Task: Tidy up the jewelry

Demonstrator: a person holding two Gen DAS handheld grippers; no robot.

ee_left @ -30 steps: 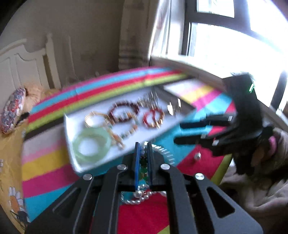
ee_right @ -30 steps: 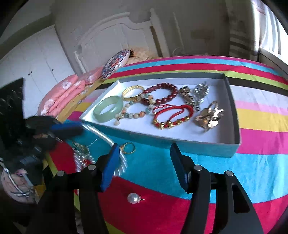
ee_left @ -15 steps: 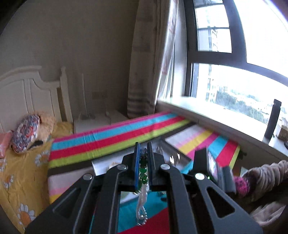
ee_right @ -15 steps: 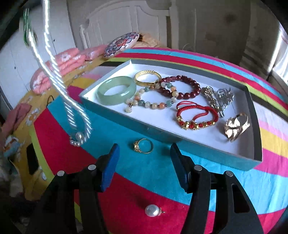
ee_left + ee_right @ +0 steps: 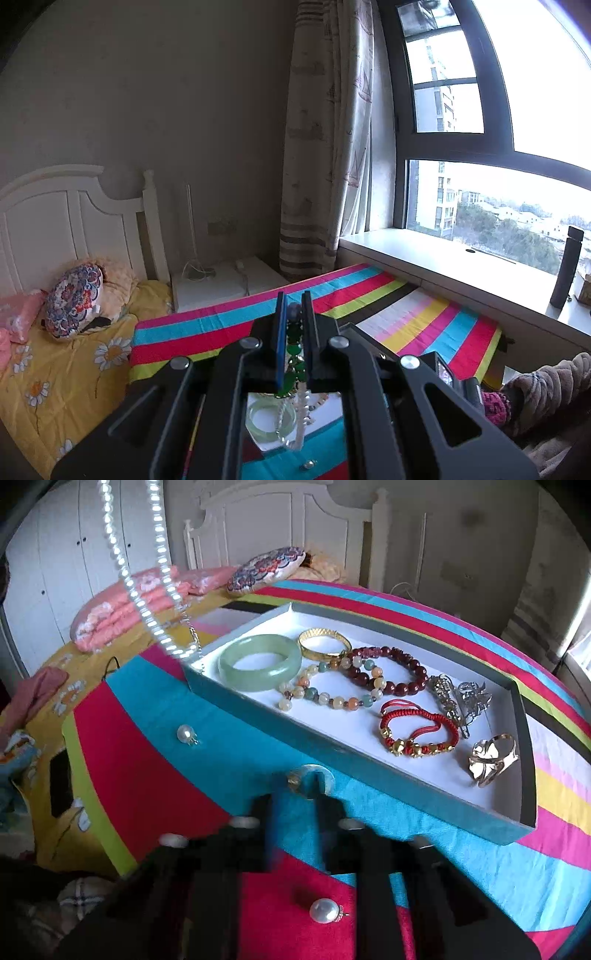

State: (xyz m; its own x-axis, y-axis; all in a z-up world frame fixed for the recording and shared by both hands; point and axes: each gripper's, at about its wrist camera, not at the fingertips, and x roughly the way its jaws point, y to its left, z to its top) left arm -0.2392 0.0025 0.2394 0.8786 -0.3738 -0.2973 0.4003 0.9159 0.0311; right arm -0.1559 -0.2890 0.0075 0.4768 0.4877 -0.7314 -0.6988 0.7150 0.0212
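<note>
My left gripper (image 5: 294, 314) is shut on a necklace of green stones and white pearls (image 5: 295, 354), held high; its pearl strand (image 5: 147, 590) hangs over the tray's left corner in the right wrist view. The teal tray (image 5: 351, 760) holds a jade bangle (image 5: 259, 661), a gold bangle (image 5: 324, 643), bead bracelets (image 5: 388, 672), a red cord bracelet (image 5: 417, 731), brooches (image 5: 461, 698) and a gold ring (image 5: 493, 758). My right gripper (image 5: 295, 794) is motion-blurred, jaws narrow, around a gold ring (image 5: 310, 781) on the cloth. Two pearl earrings (image 5: 185, 734) (image 5: 323, 910) lie loose.
The striped cloth (image 5: 424, 317) covers a table between a bed with yellow sheets (image 5: 55, 369) and a window sill (image 5: 461, 262). Pink pillows (image 5: 122, 609) and a round patterned cushion (image 5: 266, 566) lie on the bed. A black cylinder (image 5: 565, 266) stands on the sill.
My left gripper lifted the necklace off the cloth and carried it up over the tray's left corner. My right gripper moved forward to the gold ring and its jaws narrowed.
</note>
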